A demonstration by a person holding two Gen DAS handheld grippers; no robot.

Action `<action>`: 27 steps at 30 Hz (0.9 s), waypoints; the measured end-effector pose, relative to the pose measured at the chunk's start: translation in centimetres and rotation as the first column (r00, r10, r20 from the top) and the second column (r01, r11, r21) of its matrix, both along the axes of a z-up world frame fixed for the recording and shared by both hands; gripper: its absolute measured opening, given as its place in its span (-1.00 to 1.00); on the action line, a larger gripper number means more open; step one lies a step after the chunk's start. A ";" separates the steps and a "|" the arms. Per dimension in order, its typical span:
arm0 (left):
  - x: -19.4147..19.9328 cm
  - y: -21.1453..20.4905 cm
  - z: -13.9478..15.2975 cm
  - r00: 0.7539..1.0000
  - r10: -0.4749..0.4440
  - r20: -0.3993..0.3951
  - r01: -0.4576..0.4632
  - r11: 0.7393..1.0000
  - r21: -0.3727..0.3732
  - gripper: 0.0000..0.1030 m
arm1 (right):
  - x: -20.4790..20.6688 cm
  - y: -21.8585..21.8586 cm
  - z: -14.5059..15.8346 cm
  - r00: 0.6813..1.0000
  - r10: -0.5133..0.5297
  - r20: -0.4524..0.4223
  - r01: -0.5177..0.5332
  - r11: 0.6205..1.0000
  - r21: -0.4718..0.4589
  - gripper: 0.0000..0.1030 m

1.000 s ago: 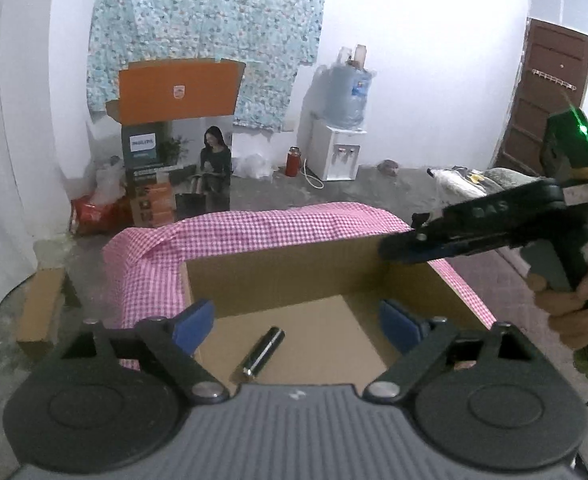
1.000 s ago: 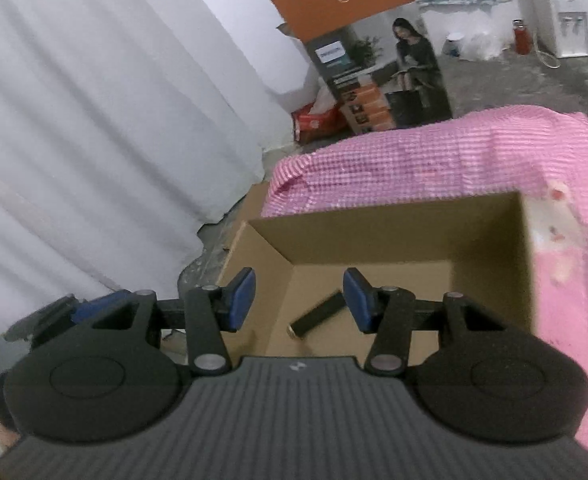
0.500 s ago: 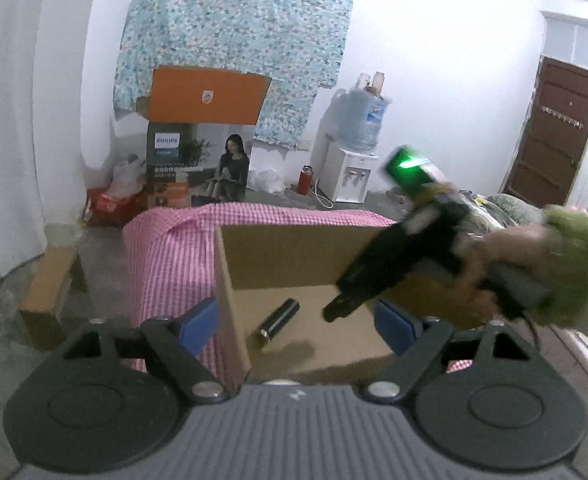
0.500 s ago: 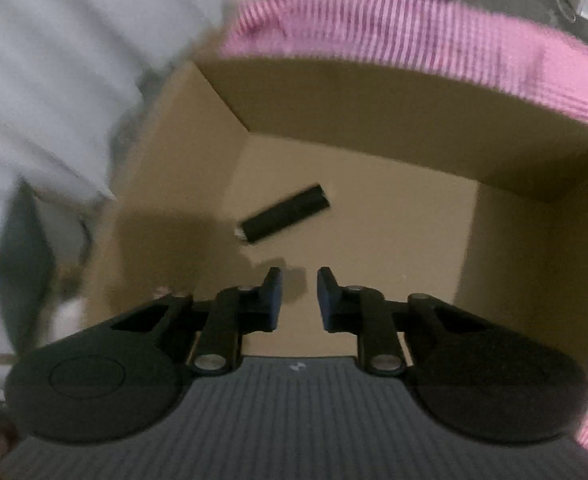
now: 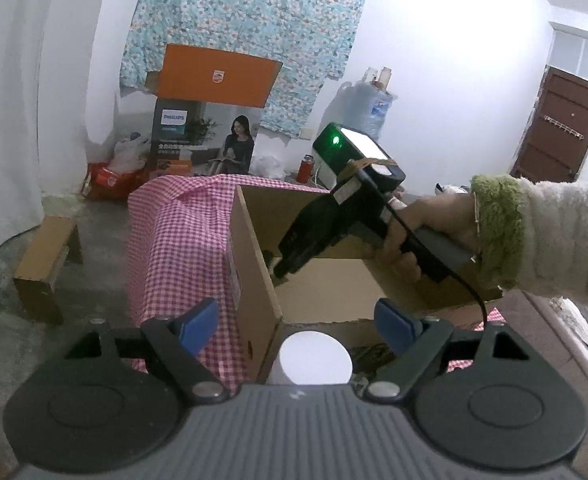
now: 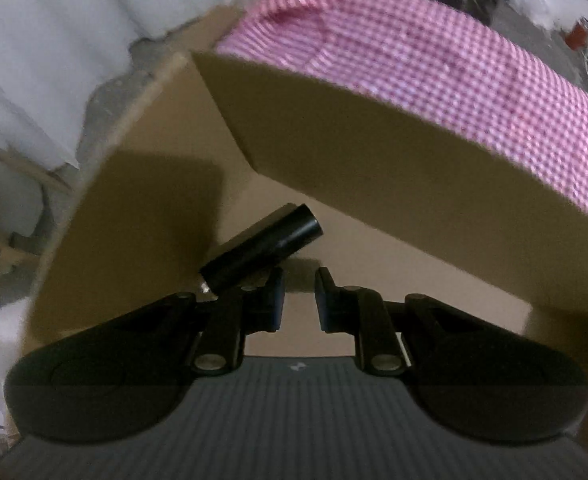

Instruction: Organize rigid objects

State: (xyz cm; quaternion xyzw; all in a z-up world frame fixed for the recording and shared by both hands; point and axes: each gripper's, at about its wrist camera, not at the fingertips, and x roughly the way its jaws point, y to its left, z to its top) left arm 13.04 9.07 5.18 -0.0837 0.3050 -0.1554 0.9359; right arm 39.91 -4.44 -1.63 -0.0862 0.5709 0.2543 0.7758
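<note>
White walls, a flowered blue cloth (image 5: 245, 28) and a brown door (image 5: 556, 128) are seen behind a table covered with a pink checked cloth (image 5: 181, 240). An open cardboard box (image 5: 253, 264) stands on that cloth.

The right gripper (image 6: 298, 300) has been lowered deep into the box; a second ago it was held above the near edge. Its fingers (image 6: 271, 304) have been drawn in since then, and now only a narrow gap is left between them, with nothing held in it. A black cylinder (image 6: 261, 254) lies on the box floor, just past the left finger and a little to the left. Whether it is touched by that finger cannot be told.

From the left wrist view, the right gripper is seen pointed down into the box, held by a hand (image 5: 422, 232) in a fuzzy sleeve. The left gripper (image 5: 298, 320) is held at the near edge of the box, with its blue fingers (image 5: 197, 320) spread wide and nothing between them. A round white thing (image 5: 314, 360) is seen just past it.

The cylinder has not been gripped yet. It is likely the thing to be picked up next, so the fingers would need to be opened and moved left around it.
</note>
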 end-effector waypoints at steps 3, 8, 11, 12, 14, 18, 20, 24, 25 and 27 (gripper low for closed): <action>-0.8 -0.6 0.2 1.000 -0.009 0.002 0.009 1.000 0.005 0.67 | -0.8 -0.7 1.6 1.000 -0.006 0.022 0.006 0.999 0.036 -0.68; -2.5 -2.1 0.2 0.997 -0.074 0.007 0.074 0.997 0.009 0.68 | -3.8 -4.6 6.8 0.992 -0.054 0.112 0.040 0.992 0.122 -0.68; -3.6 -3.5 -0.2 0.989 -0.147 -0.017 0.146 0.989 -0.016 0.68 | -8.0 -8.7 10.4 0.978 -0.107 0.180 0.072 0.979 0.191 -0.67; -3.9 -4.1 -0.4 0.985 -0.172 -0.029 0.171 0.985 -0.024 0.68 | -9.6 -10.2 11.3 0.972 -0.125 0.199 0.081 0.973 0.214 -0.66; -4.4 -5.3 -1.0 0.975 -0.215 -0.053 0.213 0.976 -0.030 0.68 | -12.9 -13.3 12.4 0.963 -0.155 0.221 0.095 0.961 0.259 -0.64; -5.2 -8.6 -2.3 0.950 -0.298 -0.093 0.297 0.955 -0.023 0.68 | -20.8 -19.6 12.3 0.945 -0.254 0.205 0.162 0.911 0.380 -0.62; -5.4 -10.8 -3.2 0.938 -0.331 -0.106 0.333 0.943 0.002 0.67 | -24.1 -22.4 10.7 0.935 -0.314 0.164 0.218 0.876 0.430 -0.61; -5.5 -15.6 -4.9 0.916 -0.385 -0.112 0.396 0.912 0.107 0.60 | -28.5 -25.8 4.8 0.889 -0.455 0.053 0.379 0.796 0.472 -0.59; -5.3 -17.0 -5.3 0.908 -0.403 -0.112 0.416 0.898 0.142 0.51 | -29.1 -26.7 3.0 0.872 -0.489 -0.007 0.429 0.758 0.492 -0.59; -5.0 -19.5 -6.2 0.895 -0.432 -0.111 0.446 0.869 0.214 0.33 | -29.7 -27.8 -0.3 0.831 -0.543 -0.116 0.517 0.680 0.520 -0.58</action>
